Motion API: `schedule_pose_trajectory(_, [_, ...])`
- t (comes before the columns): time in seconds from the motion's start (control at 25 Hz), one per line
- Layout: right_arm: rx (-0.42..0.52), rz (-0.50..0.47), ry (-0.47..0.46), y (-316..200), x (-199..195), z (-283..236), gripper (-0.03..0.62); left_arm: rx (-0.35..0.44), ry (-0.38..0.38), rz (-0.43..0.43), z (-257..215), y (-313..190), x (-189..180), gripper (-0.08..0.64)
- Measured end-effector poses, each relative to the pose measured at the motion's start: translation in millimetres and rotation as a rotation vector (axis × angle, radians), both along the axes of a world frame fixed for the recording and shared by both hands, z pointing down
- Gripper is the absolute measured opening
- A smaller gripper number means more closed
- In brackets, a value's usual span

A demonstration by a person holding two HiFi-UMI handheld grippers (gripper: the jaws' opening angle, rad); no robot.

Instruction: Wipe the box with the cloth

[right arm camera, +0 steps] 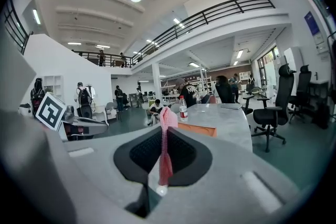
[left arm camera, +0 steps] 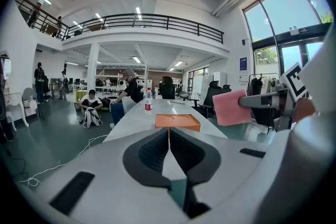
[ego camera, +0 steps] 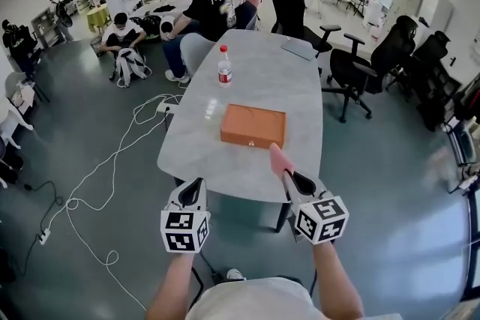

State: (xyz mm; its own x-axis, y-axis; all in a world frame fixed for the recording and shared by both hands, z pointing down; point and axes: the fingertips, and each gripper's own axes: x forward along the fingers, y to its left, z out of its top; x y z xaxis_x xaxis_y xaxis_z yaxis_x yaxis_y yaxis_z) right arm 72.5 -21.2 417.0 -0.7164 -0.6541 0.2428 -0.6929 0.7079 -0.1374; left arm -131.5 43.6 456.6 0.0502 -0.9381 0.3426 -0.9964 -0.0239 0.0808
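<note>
Your right claw [ego camera: 288, 175] is clamped shut on the pink cloth [ego camera: 279, 159], which stands up in a thin fold from between its jaws, at the near edge of the grey table [ego camera: 247, 79]. Your left claw [ego camera: 197, 185] hangs beside it, jaws pressed together with nothing between them.

The orange box [ego camera: 253, 125] lies flat on the table ahead of the cloth-holding claw and a little to its left, apart from it, with bare tabletop between. Its long axis runs crosswise to the line of your jaws, so its broad near side faces you. The right claw is the nearer of the two. The left sits further back and off to the box's left, just off the table's edge. Reaching the lid looks like a short push forward and slightly left, with the cloth leading. No wiping contact has been made yet.

Beyond the box, further from your claws, stands a clear bottle [ego camera: 223, 66] with a red cap and a red label band. The print on it is too small to read. A seated person past the far end of the table wears a dark shirt with white lettering, which is probably a logo, though it cannot be made out. No writing shows on the box.
</note>
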Motion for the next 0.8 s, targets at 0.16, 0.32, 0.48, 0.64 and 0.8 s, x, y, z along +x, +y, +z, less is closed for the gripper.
schedule_pose_trajectory(0.16, [-0.010, -0.008, -0.017, -12.6, -23.5, -2.0, 0.015, -0.009, 0.001, 0.019, 4.4, -15.0, -16.9, 0.017])
schedule_pose_trajectory(0.32, [-0.032, -0.024, -0.038, -22.8, -40.7, 0.0, 0.015, -0.015, 0.009, 0.026, 9.5, -27.6, -29.5, 0.017])
schedule_pose_trajectory(0.48, [-0.046, -0.038, -0.052, -38.5, -56.3, 2.9, 0.014, -0.019, 0.008, 0.034, 13.6, -43.1, -38.4, 0.017])
schedule_pose_trajectory(0.64, [-0.051, -0.045, -0.064, -58.3, -71.0, 3.2, 0.015, -0.026, 0.001, 0.026, 15.6, -58.5, -49.9, 0.017])
schedule_pose_trajectory(0.8, [-0.061, -0.074, -0.078, -82.3, -88.8, 7.5, 0.014, -0.031, 0.002, 0.004, 18.7, -80.8, -66.3, 0.017])
